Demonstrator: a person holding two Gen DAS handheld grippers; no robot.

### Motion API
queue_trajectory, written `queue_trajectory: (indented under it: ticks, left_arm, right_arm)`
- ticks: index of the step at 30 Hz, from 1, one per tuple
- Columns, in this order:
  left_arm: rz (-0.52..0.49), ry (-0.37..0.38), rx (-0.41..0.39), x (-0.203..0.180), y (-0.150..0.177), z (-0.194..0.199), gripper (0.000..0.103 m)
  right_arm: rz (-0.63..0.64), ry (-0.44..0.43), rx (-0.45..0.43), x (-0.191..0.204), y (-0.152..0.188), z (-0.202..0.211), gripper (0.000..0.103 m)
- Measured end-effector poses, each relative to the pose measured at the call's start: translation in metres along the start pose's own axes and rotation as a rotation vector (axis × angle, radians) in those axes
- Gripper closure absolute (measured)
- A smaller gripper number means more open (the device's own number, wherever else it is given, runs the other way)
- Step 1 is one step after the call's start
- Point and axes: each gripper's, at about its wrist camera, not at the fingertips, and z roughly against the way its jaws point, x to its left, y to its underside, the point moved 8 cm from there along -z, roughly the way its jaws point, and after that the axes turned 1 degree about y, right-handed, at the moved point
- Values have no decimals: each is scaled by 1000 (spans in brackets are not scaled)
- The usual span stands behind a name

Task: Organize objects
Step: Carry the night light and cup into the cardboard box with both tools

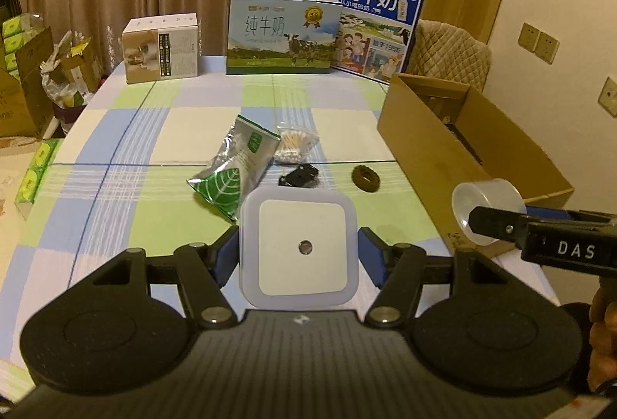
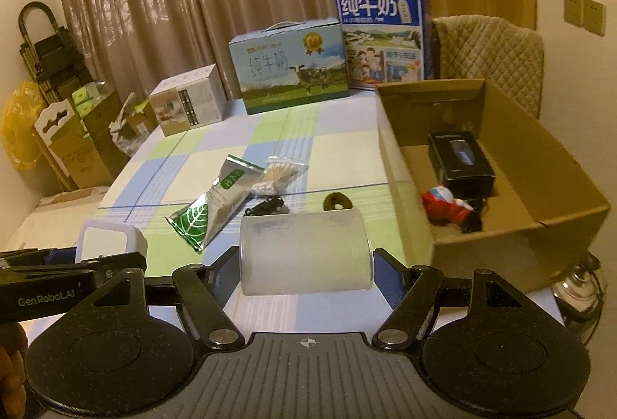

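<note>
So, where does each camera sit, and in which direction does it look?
Left wrist: sits on the left tongs, looking across the checked table toward the milk cartons; shows its blue fingers holding a square night light, and the right tongs.
Right wrist: sits on the right tongs, facing the same way, slightly toward the cardboard box; holds a translucent cup.
Both share the green pouch, the cotton swabs and the box.
</note>
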Motion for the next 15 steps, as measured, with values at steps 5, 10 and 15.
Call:
queue_trajectory:
  ticks: [5,10,15]
  left_arm:
    - [8,10,-4,-7,4,13,43]
    - [7,13,-8,-13,5,22,43]
    - [4,18,-11,-19,5,27,43]
  right_arm:
    - [-1,3,-8,-2,5,14,34]
    - [-1,7,-20,-5,5,25,34]
    - [-2,14,-26,-8,6,32,34]
